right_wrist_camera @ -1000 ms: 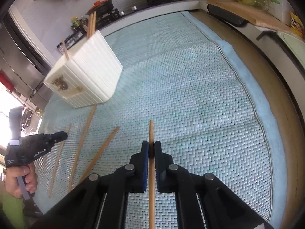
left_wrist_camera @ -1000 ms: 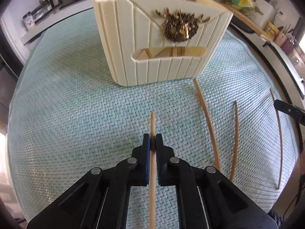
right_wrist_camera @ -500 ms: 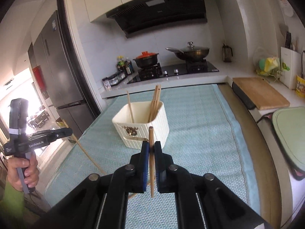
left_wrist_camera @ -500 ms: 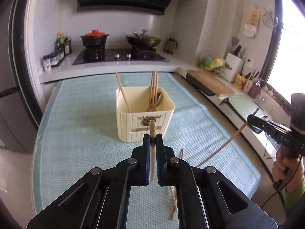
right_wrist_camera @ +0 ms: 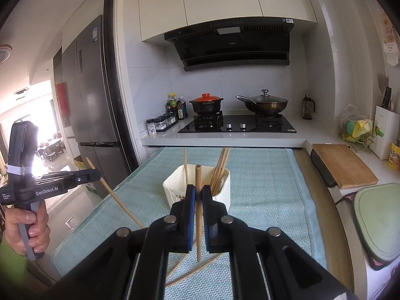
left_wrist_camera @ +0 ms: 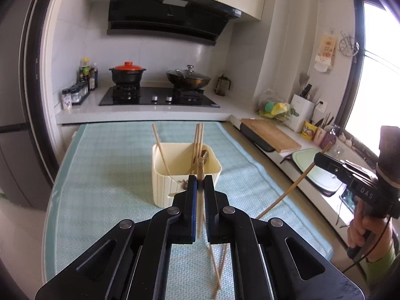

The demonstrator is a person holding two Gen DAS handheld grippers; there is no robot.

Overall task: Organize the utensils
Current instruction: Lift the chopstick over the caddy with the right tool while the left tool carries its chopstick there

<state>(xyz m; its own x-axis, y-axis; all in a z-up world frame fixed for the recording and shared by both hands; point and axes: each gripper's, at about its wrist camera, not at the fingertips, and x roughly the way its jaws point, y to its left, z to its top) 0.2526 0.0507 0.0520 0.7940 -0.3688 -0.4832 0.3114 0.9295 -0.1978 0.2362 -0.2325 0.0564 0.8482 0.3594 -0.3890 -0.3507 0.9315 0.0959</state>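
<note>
The left gripper clamps one slender round wooden chopstick; the right gripper clamps a second chopstick. Loose chopsticks lie on the woven teal mat. Beyond them, a ribbed cream plastic holder contains upright chopsticks.

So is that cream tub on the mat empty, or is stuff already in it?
Not empty. The cream tub stands upright on the mat with several chopsticks leaning inside, plus what looks like a spoon.
</note>
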